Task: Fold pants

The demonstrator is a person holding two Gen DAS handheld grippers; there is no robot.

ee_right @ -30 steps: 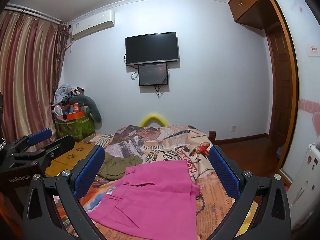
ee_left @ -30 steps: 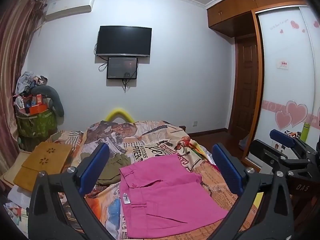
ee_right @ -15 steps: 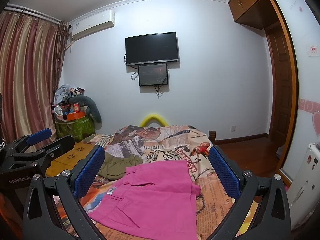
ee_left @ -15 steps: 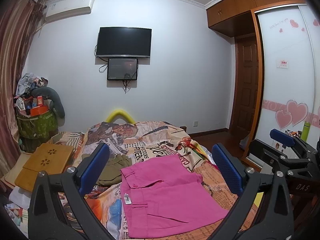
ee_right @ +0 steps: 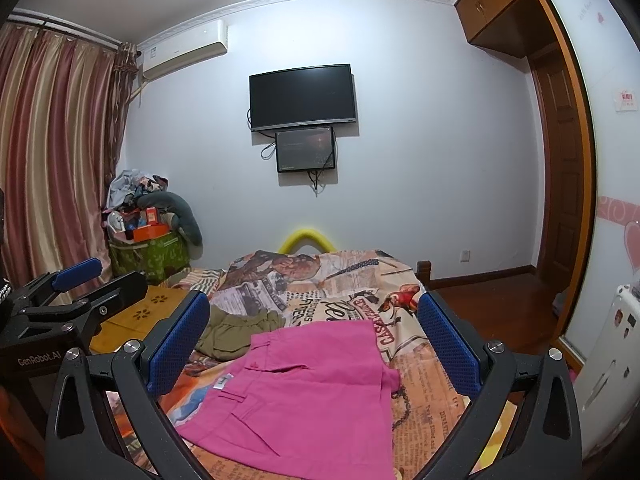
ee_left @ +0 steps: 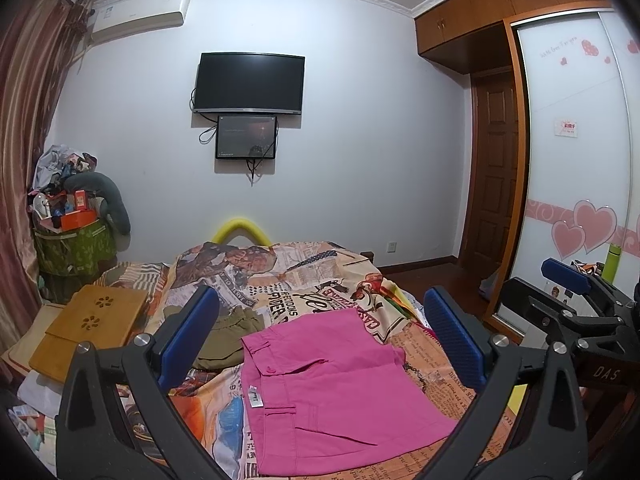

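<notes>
Pants (ee_left: pixel 336 384) lie flat below both raised, wide-open claws (ee_left: pixel 320 336) (ee_right: pixel 316 344).

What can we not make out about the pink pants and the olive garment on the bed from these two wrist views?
- Pink pants: near end cut off by the frame's bottom edge in both views.
- White label: print too small to read.
- Olive garment: partly hidden behind a blue pad of the left gripper, so its type is unclear.
</notes>
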